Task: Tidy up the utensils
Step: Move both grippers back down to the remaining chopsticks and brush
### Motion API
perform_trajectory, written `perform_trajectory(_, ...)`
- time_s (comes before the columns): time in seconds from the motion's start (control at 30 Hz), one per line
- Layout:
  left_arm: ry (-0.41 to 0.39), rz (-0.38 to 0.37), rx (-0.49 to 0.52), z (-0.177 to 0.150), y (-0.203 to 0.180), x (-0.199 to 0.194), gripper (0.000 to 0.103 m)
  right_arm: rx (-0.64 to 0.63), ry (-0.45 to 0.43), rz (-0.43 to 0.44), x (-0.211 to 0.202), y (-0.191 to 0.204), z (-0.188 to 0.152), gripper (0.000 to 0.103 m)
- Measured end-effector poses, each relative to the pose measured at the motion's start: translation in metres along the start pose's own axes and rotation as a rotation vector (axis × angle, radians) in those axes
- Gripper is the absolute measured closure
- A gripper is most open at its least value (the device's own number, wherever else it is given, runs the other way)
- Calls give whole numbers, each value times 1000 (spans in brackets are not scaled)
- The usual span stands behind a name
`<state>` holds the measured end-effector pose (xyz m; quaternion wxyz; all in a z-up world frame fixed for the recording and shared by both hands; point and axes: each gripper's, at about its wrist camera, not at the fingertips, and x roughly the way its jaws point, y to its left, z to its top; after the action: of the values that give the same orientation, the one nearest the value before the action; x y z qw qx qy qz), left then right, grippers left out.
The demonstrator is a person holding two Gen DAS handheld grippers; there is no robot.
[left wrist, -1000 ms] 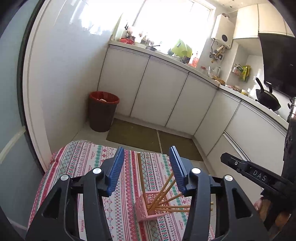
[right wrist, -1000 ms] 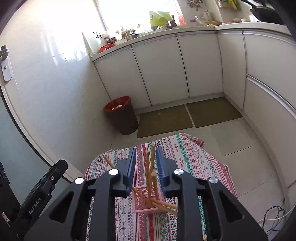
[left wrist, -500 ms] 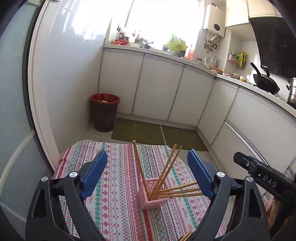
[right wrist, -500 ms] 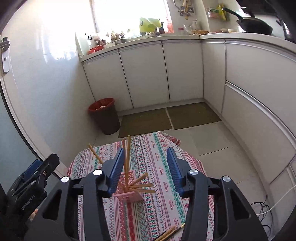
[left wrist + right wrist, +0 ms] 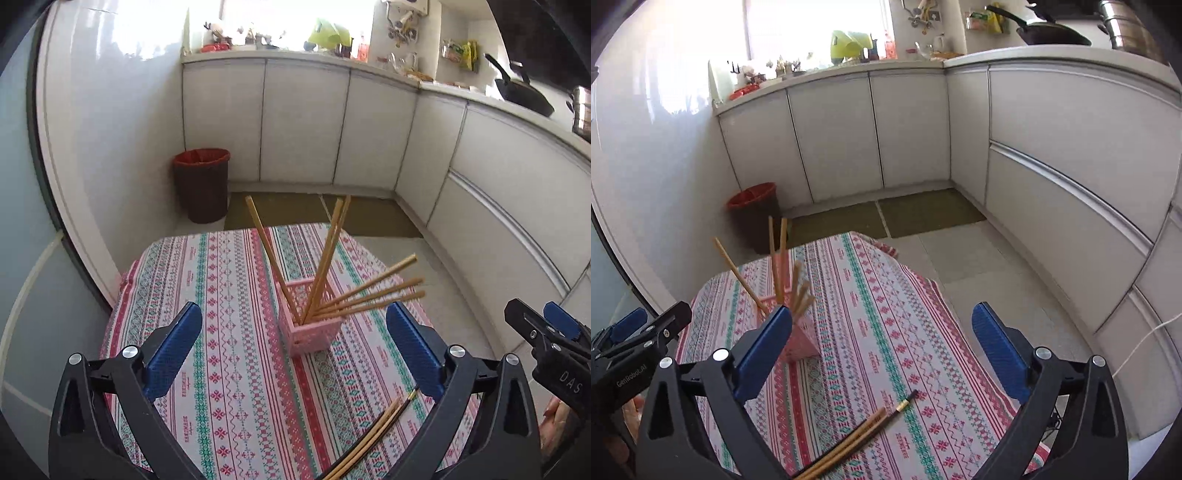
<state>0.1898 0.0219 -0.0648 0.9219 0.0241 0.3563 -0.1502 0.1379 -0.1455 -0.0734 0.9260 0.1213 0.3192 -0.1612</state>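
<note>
Loose chopsticks [image 5: 857,439] lie flat on table [image 5: 886,332], near edge, between right gripper [image 5: 882,343] prongs in its view. Likely light, stiff, thin, prone to roll; best pinched mid-shaft.

Pink basket [image 5: 310,317] mid-table holds other chopsticks [image 5: 332,266], leaning, splayed.

Left gripper [image 5: 295,350]: jaws just opened wide, empty. Right: same.

Patterned cloth, probably grippy. Kitchen: white cabinets, red-lined bin [image 5: 202,184].

Wooden chopsticks [image 5: 334,258] stand in a pink plastic basket [image 5: 314,332] on patterned cloth [image 5: 229,295].
</note>
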Motion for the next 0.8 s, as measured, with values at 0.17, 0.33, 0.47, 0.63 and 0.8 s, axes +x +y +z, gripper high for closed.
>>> perform_trajectory(0.17,279,-115,94,-34,-25,52,7,3,151,-17,21,-37,-40,8)
perform_trajectory(0.33,582,-208,141,-78,-54,111,7,84,330,-107,50,-73,-70,8)
perform_trajectory(0.47,684,-173,200,-106,-84,147,7,186,454,-117,66,-95,-84,8)
perform_trajectory(0.63,641,-189,187,-101,-110,168,20,326,546,-62,80,-117,-94,8)
perform_trajectory(0.8,676,-194,230,-103,-129,189,58,410,597,-43,87,-132,-99,8)
